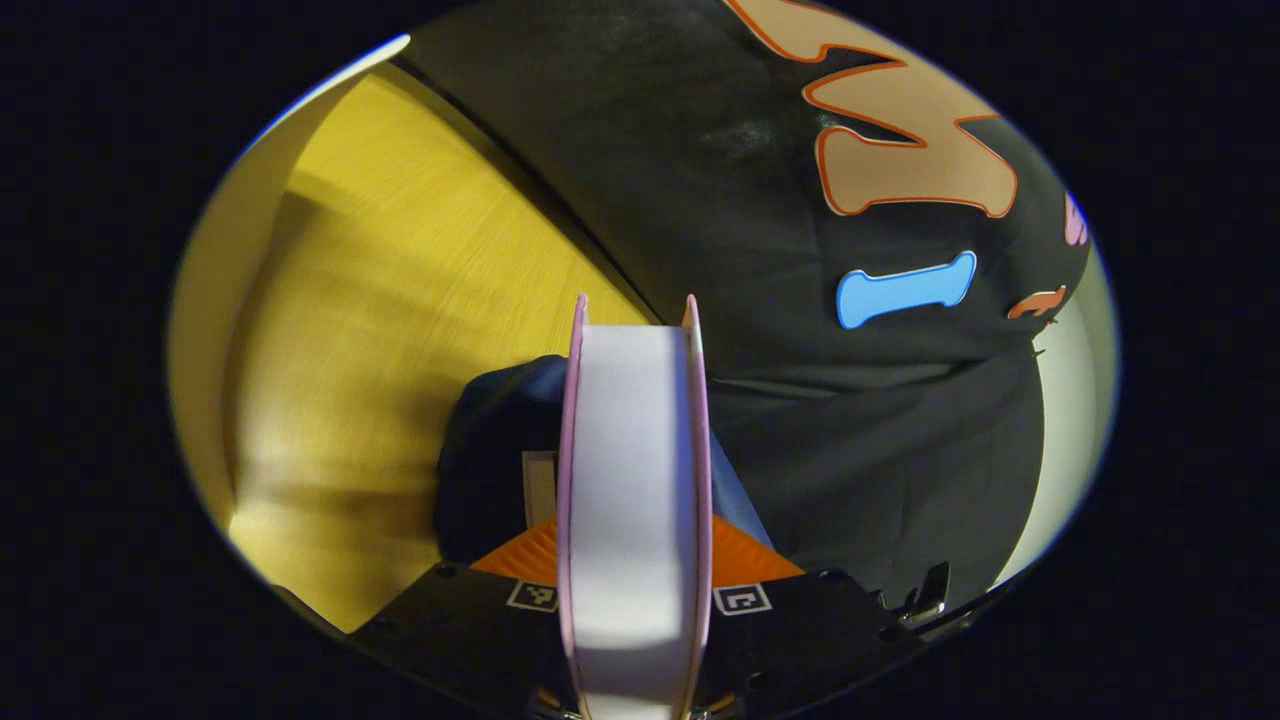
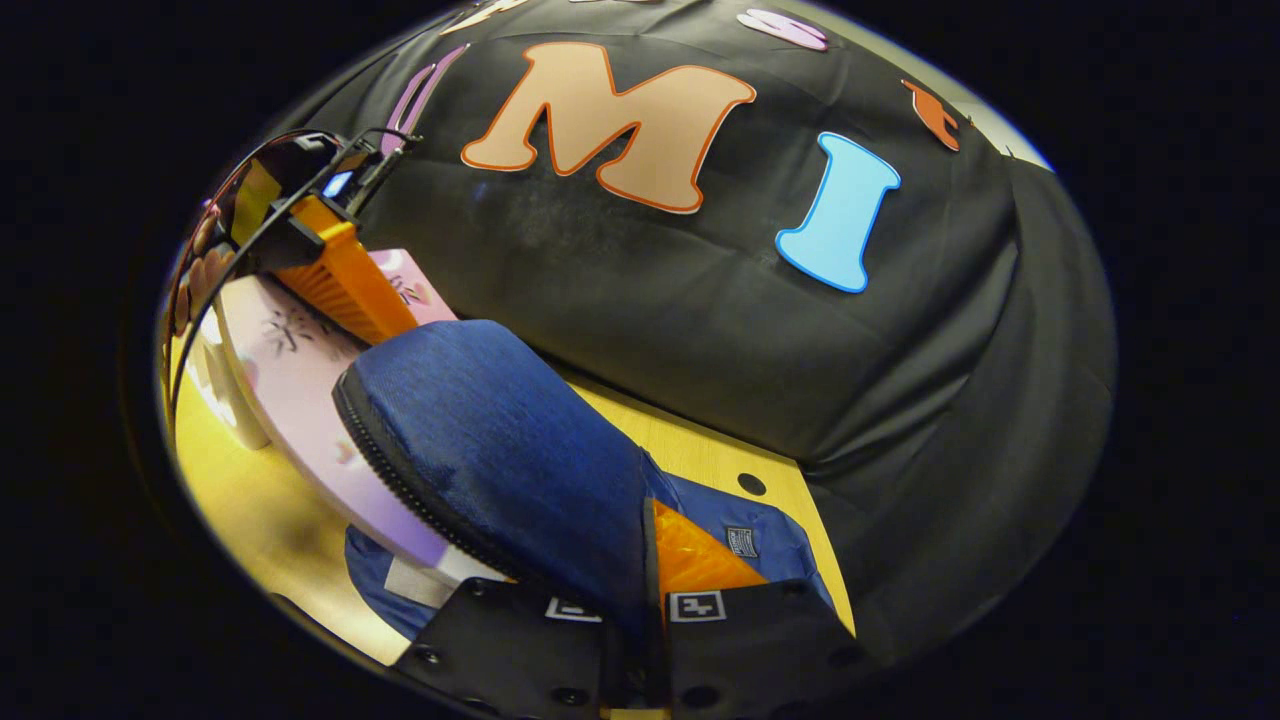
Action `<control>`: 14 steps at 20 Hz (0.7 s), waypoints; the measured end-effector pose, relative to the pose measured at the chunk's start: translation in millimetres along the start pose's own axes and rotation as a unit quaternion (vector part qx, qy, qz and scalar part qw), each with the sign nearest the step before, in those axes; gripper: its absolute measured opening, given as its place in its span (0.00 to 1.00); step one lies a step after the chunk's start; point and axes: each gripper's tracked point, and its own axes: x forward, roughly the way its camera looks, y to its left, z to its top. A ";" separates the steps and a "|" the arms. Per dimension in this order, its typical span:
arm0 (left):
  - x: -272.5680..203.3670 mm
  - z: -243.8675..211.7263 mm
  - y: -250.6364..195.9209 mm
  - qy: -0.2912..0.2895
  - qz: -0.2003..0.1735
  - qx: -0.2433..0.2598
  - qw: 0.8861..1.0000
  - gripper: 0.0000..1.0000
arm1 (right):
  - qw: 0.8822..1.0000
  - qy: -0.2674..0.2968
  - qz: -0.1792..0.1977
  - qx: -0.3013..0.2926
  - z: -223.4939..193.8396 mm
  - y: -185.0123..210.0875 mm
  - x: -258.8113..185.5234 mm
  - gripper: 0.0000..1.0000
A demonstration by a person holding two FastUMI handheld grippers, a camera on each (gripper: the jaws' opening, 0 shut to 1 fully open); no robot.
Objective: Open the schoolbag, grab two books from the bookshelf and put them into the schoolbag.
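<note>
Left tool (image 1: 634, 560) pinches a pink book (image 1: 634, 470) and tips it toward the blue schoolbag (image 2: 500, 440), while right tool (image 2: 640, 590) pinches the flap to keep it open.

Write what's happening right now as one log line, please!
left gripper: shut on pink book | right gripper: shut on blue schoolbag flap | book entering bag | table: yellow
</note>
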 end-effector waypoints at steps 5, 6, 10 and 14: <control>44.4 -25.4 4.1 0.012 -0.035 -0.030 0.999 0.39 | 1.000 0.001 -0.011 0.012 1.2 -0.4 0.8 0.07; 53.7 -32.9 5.4 0.017 -0.039 -0.037 0.998 0.39 | 1.000 -0.001 -0.015 0.015 2.9 -2.0 0.6 0.07; 73.8 -55.5 14.1 0.025 -0.059 -0.068 0.996 0.39 | 0.999 0.004 -0.029 0.025 0.9 -5.7 4.4 0.07; 81.9 -58.7 10.6 0.031 -0.065 -0.051 0.996 0.39 | 0.999 0.001 -0.041 0.015 -0.1 -3.7 2.9 0.07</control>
